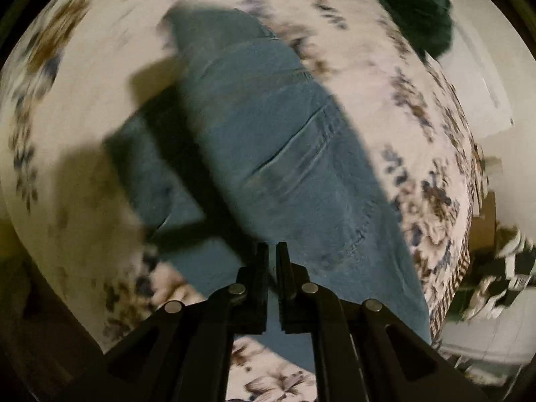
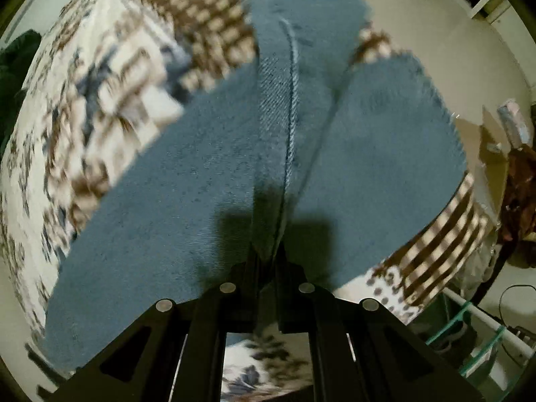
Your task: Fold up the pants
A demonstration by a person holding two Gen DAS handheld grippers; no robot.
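Right gripper fingers clamp a raised ridge of the pants; left gripper fingers nearly together above denim on the bedspread; thin grip could slip, spoiling the fold.

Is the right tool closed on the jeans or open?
Closed on them: in the right wrist view a ridge of the jeans is pinched between the right tool fingers.

Dim, warm light; hard shadows are cast on pants; bedspread is motion-blurred; edges are fisheye-warped and vignetted.
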